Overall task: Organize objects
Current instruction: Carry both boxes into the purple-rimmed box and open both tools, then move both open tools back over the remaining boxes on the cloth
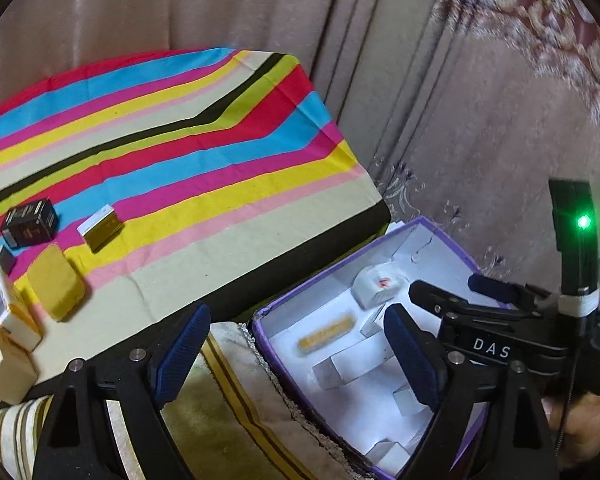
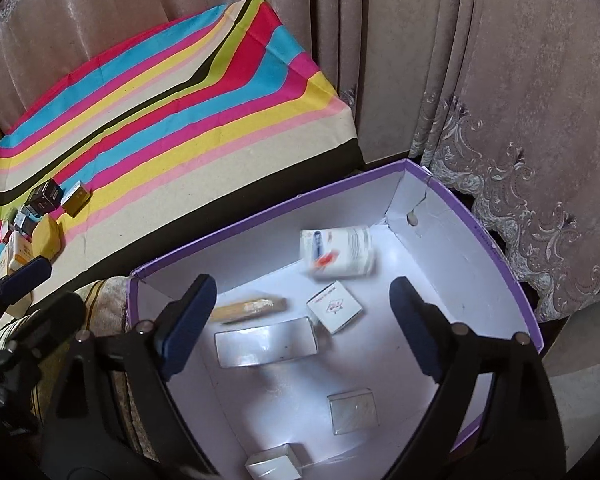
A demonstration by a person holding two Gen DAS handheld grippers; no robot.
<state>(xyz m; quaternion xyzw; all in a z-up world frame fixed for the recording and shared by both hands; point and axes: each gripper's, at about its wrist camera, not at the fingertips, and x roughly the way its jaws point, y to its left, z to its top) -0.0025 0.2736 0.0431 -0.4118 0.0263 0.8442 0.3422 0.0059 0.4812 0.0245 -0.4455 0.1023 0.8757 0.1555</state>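
Both the right gripper [image 2: 302, 320] and the left gripper [image 1: 296, 356] have their jaws spread wide with nothing between them. Below the right one, a blurred white carton [image 2: 337, 253] with a red mark sits inside the purple-rimmed cardboard box [image 2: 260, 210], near its far wall, among small white packs and a tan bar [image 2: 249, 309]. Beside the box, a table under a smooth striped cloth [image 1: 204, 152] carries a black box [image 1: 30, 222], a gold box [image 1: 101, 227] and a yellow sponge [image 1: 56, 282]. Pinkish embroidered curtains [image 2: 500, 80] hang behind.

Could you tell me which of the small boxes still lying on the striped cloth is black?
The black cardboard box with gold print, at the left by the gold-sided box; the others nearby are yellow, orange or white.
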